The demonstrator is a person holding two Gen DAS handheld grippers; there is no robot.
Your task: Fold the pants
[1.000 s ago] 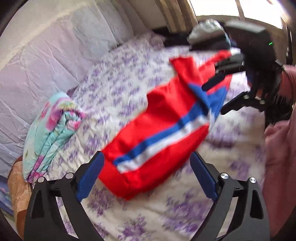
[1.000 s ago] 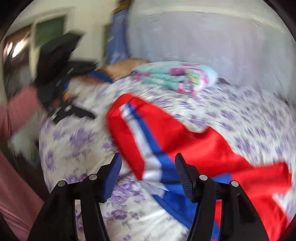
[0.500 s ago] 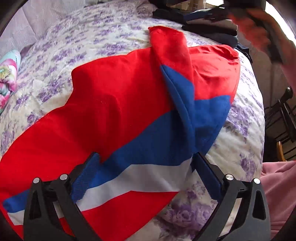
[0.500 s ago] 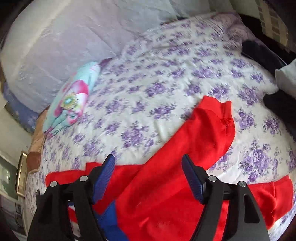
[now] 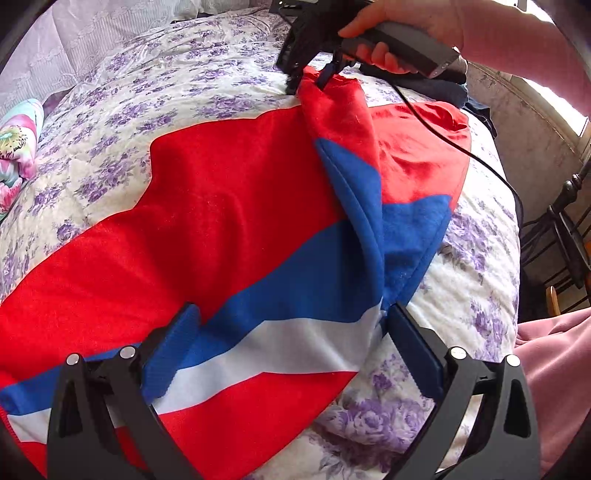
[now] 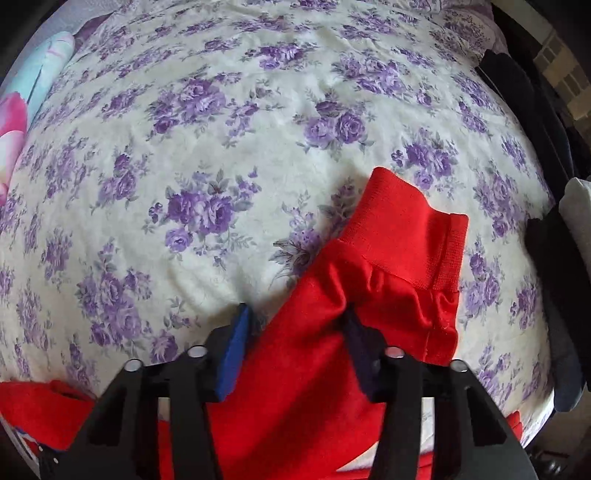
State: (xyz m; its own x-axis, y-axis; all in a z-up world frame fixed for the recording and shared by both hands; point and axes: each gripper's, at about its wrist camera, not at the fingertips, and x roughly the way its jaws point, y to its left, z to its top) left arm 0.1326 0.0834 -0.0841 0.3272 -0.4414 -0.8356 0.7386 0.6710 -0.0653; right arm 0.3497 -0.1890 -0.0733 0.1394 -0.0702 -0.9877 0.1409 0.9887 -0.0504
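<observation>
Red pants (image 5: 221, 206) with a blue and a white stripe lie spread on the flowered bed cover (image 5: 155, 85); one leg is folded back across the rest. My left gripper (image 5: 291, 332) stands open low over the stripes, with cloth under it but nothing pinched. At the far end of the folded leg, my right gripper (image 5: 306, 83) points straight down. In the right wrist view its jaws are closing, and the right gripper (image 6: 295, 321) has the red cloth just below the ribbed cuff (image 6: 406, 243) bunched between its pads.
A folded flowered blanket (image 5: 14, 147) lies at the bed's left. Dark clothes (image 6: 535, 147) are piled along the right edge of the bed. A hand (image 5: 406, 22) holds the right gripper, its cable (image 5: 461, 147) trailing over the pants. A dark chair (image 5: 569, 229) stands beyond the bed's right side.
The right gripper swung over to the end of the folded leg, came down and narrowed its jaws on the red cloth. The left gripper dropped closer to the stripes early on, then held still.
</observation>
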